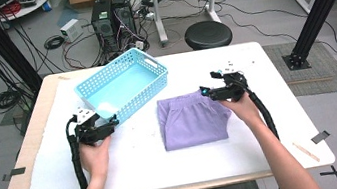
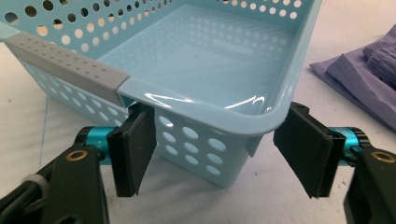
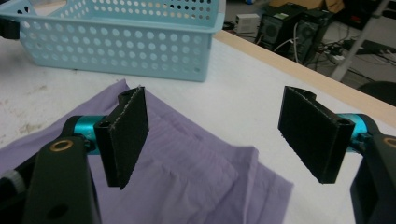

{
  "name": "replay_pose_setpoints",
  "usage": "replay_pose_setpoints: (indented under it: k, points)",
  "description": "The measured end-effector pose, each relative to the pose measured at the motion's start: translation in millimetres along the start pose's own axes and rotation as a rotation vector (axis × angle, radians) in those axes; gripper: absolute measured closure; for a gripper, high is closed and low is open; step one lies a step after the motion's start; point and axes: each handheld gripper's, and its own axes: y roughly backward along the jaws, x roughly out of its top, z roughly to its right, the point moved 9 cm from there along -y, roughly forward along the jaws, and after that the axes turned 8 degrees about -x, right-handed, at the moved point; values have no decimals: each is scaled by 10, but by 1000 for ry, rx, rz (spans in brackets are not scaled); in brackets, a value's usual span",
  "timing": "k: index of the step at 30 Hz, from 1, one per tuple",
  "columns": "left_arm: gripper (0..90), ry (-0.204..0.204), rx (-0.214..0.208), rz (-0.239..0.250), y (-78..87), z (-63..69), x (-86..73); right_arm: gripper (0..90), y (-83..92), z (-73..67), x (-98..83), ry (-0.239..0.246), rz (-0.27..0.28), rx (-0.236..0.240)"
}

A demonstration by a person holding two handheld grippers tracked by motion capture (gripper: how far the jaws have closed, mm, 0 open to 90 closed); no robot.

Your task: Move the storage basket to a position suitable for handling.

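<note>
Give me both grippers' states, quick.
Left gripper: open, jaws astride the blue basket corner, not gripping.
Right gripper: open, empty, above the folded purple cloth.

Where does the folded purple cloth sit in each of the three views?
High view: folded purple cloth lies centre-right on the table, right of the blue basket.
Left gripper view: at the right edge, beyond the basket's corner.
Right gripper view: lower left and centre, under the open jaws.
Shared landmark: the blue basket, seen in all three.
</note>
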Motion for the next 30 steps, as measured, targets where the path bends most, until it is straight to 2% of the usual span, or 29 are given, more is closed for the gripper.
replay_pose_setpoints:
  k: [4, 8, 9, 10, 12, 13, 14, 15, 19, 22, 23, 25, 28, 30]
  points:
    - [307, 2, -13, -15, -11, 2, -22, 263, -231, -24, 119, 26, 1, 32]
    - [304, -4, -15, -1, -16, 10, -4, 310, -465, -60, 184, 60, -1, 47]
    - [304, -3, -16, 2, -17, 9, -1, 310, -465, -60, 184, 60, -1, 47]
    - [304, -9, -18, 2, -17, 3, -2, 324, -616, -65, 208, 78, -12, 68]
    - [304, -6, -22, 6, -17, -4, -1, 329, -666, -66, 215, 82, -14, 72]
    - [304, 4, -33, 12, -18, -10, 0, 335, -810, -70, 226, 96, -44, 87]
    - [304, 4, -33, 12, -18, -10, 0, 335, -810, -70, 226, 96, -44, 87]
    - [304, 13, -44, 17, -14, -16, 2, 343, -935, -67, 240, 101, -60, 101]
    - [304, 30, -66, 25, -8, -22, 3, 345, -1165, -70, 274, 100, -108, 134]
    - [304, 31, -76, 24, -2, -29, 1, 361, -1269, -82, 299, 105, -112, 148]
    - [304, 34, -81, 26, -2, -30, 2, 362, -1374, -108, 301, 104, -142, 171]
    - [304, 36, -84, 27, -1, -38, 3, 362, -1472, -130, 296, 126, -163, 177]
    - [303, 31, -85, 35, -13, -52, 6, 362, -1569, -169, 306, 132, -171, 186]
    - [304, 31, -87, 37, -16, -57, 5, 375, -1628, -171, 295, 144, -189, 176]
